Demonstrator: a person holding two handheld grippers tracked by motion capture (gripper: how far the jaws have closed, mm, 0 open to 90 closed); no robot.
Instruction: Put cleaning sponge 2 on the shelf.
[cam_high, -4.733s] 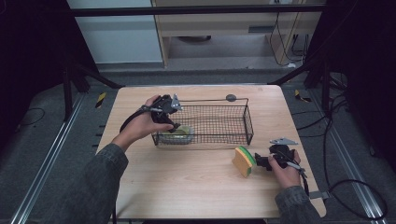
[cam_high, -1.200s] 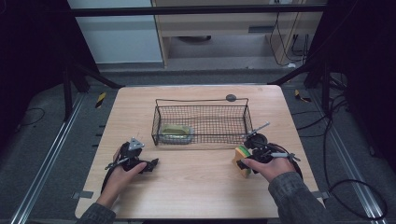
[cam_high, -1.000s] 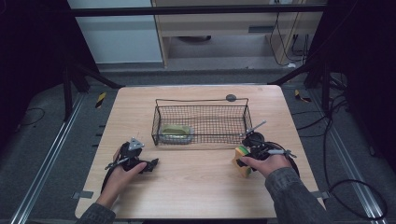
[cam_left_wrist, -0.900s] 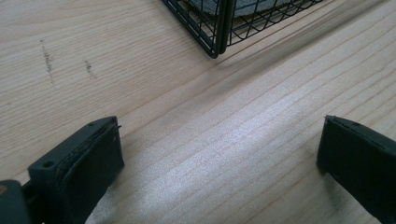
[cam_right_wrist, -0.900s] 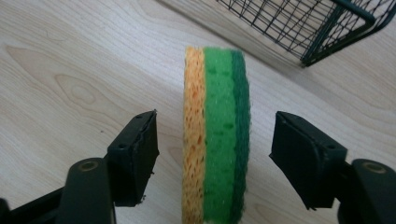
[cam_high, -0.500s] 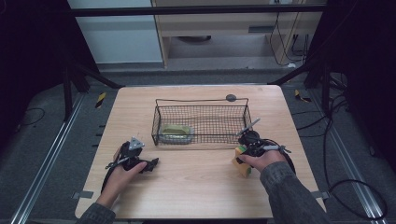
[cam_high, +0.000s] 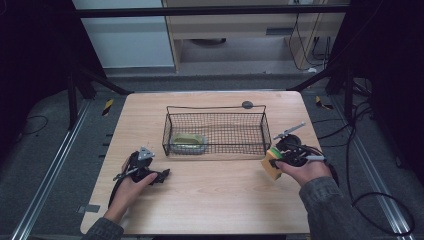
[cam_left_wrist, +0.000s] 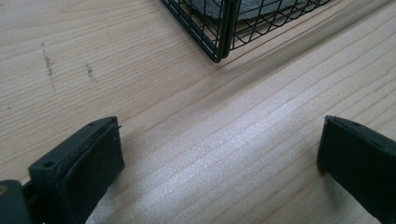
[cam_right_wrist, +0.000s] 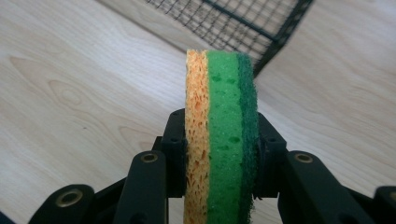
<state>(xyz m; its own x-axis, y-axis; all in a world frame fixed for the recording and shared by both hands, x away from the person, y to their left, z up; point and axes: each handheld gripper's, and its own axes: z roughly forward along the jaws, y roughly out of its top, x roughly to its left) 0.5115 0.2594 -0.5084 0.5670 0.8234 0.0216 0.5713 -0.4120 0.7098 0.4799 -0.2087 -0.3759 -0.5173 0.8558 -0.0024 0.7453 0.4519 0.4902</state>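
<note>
The right gripper (cam_right_wrist: 219, 154) is clenched on the layered sponge (cam_right_wrist: 220, 135), holding it on edge just beside the right end of the wire basket (cam_high: 215, 132). The left gripper (cam_high: 162, 176) rests released on the worktop (cam_high: 220, 200), near the basket's front-left corner.

left tool (cam_high: 161, 176): jaws wide apart, low on tabletop | right tool (cam_high: 274, 163): jaws clamped, raised
</note>
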